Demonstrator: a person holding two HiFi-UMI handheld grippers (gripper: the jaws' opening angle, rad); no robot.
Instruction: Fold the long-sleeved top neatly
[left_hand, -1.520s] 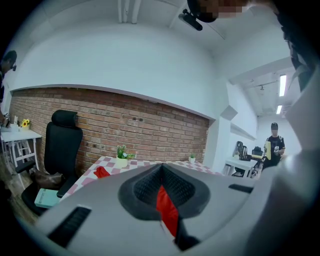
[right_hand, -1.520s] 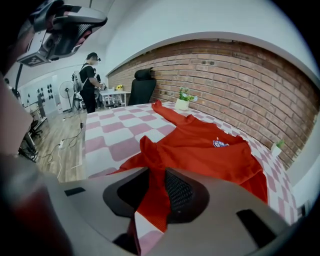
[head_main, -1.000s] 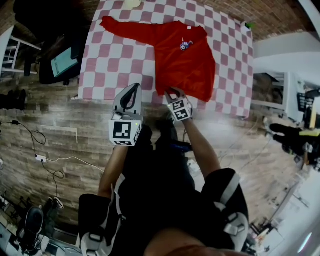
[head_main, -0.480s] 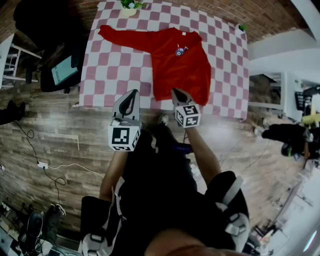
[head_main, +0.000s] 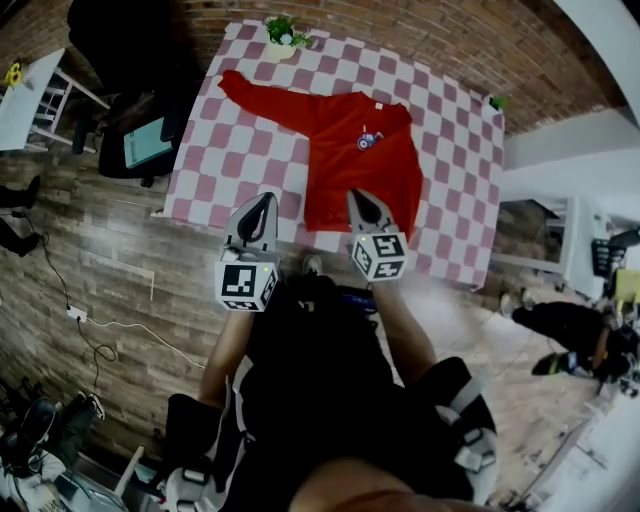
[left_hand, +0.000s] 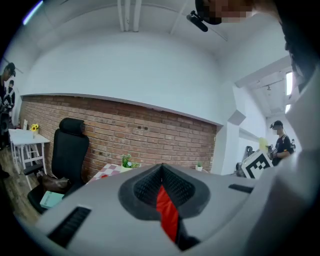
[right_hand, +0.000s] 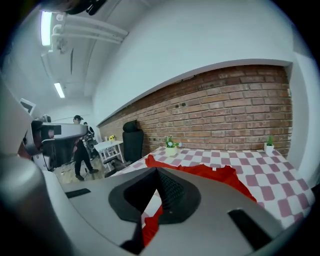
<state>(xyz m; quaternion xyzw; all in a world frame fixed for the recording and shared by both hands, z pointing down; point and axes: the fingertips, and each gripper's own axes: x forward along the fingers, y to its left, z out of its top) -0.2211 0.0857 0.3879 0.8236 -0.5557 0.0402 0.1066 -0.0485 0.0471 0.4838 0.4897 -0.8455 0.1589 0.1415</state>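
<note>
My left tool (head_main: 264, 198) is fully closed and holds nothing. It hangs at the near edge of the bench (head_main: 225, 160). My right tool (head_main: 358, 196) is also closed and empty, above the same near edge, where the hem of the long-sleeved top (head_main: 365, 150) lies. The top lies flat on the bench, right of its centre. One sleeve (head_main: 265, 97) stretches toward the bench's far left corner, near a potted plant (head_main: 283, 35).

checked table (head_main: 450, 200) bears red top (head_main: 368, 165), potted plant (head_main: 283, 35).
</note>
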